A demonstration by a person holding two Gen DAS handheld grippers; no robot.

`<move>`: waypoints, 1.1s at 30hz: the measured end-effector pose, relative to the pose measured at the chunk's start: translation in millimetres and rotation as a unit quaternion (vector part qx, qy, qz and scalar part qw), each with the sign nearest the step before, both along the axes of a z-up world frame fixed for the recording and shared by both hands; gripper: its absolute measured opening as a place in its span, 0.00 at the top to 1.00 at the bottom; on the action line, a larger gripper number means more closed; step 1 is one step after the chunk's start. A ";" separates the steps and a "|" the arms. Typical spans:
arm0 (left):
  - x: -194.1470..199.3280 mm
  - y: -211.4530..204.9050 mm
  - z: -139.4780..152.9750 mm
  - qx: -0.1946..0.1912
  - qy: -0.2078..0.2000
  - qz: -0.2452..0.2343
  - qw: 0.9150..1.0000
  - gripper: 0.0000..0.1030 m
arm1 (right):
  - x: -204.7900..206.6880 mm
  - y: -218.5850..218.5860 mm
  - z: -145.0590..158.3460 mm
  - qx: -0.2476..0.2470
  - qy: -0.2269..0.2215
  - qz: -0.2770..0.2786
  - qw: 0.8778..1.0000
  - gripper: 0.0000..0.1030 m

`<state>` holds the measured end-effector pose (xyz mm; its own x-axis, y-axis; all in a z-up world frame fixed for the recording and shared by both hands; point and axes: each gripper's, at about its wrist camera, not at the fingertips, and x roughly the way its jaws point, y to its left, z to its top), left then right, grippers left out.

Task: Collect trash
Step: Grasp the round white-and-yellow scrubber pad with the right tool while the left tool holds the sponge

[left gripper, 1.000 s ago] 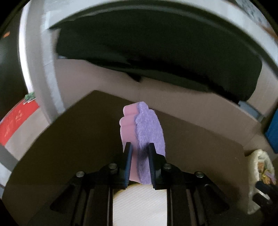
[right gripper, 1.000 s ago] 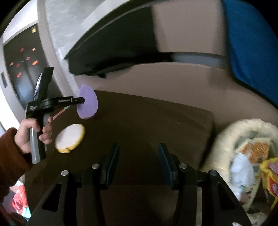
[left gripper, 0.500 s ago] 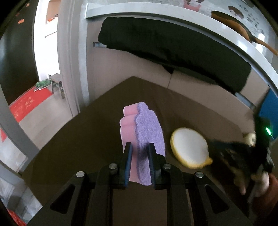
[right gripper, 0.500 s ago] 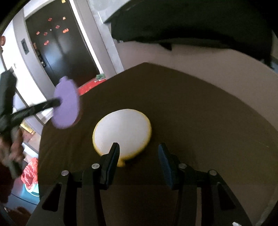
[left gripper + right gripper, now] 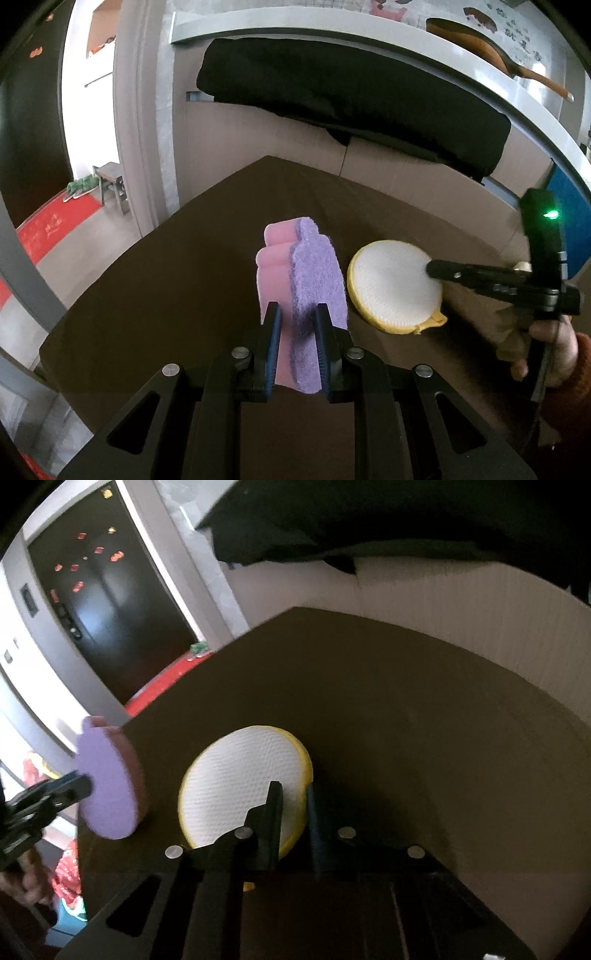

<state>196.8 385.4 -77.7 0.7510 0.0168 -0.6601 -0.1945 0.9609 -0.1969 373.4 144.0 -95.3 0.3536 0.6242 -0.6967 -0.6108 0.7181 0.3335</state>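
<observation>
My left gripper (image 5: 297,314) is shut on a pink and purple sponge (image 5: 314,269) and holds it upright above the dark brown table (image 5: 166,280). The sponge also shows at the left of the right wrist view (image 5: 107,786). A round yellow sponge with a white face (image 5: 236,782) is tilted up off the table. My right gripper (image 5: 293,794) is shut on its edge. In the left wrist view the round sponge (image 5: 391,284) sits to the right of the purple one, with the right gripper (image 5: 432,267) on it.
A beige wall panel (image 5: 295,144) and a black cloth (image 5: 351,88) stand behind the table. A dark door (image 5: 110,602) and a red mat (image 5: 48,229) lie off the table's left edge. The person's hand (image 5: 546,343) holds the right tool.
My right gripper moved in over the round yellow sponge, shut on its edge and tipped it up. My left gripper kept its hold on the purple sponge and swung left.
</observation>
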 end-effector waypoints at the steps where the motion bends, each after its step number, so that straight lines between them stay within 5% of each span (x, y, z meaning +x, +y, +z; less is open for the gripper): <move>1: 0.7 1.5 -0.1 -0.001 0.000 0.000 1.000 0.82 | -5.5 -0.7 7.1 0.006 -0.005 0.004 1.000 0.89; 9: -6.8 7.6 -1.8 -0.015 0.000 0.006 1.000 0.82 | -44.8 18.0 48.7 0.052 -0.036 0.068 0.996 0.89; 14: -12.9 10.4 -3.3 -0.024 0.000 0.010 1.000 0.82 | -61.6 50.9 41.0 0.016 -0.052 0.111 0.992 0.86; 20: -12.4 7.7 -3.2 -0.023 0.000 0.012 1.000 0.82 | -40.2 60.9 23.7 0.046 0.005 0.110 0.993 0.82; 29: -7.0 -21.5 17.8 -0.006 -0.016 -0.010 1.000 0.88 | -47.1 26.2 52.9 0.023 -0.068 0.080 0.994 0.88; 33: 0.3 -43.7 32.1 0.010 -0.026 -0.031 0.999 0.99 | -49.3 -8.4 65.5 0.016 -0.089 0.046 0.995 0.88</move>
<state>197.1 341.8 -45.5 0.7845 -0.0170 -0.6198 -0.1253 0.9747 -0.1852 324.1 135.5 -29.8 0.4090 0.6808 -0.6076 -0.7249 0.6469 0.2368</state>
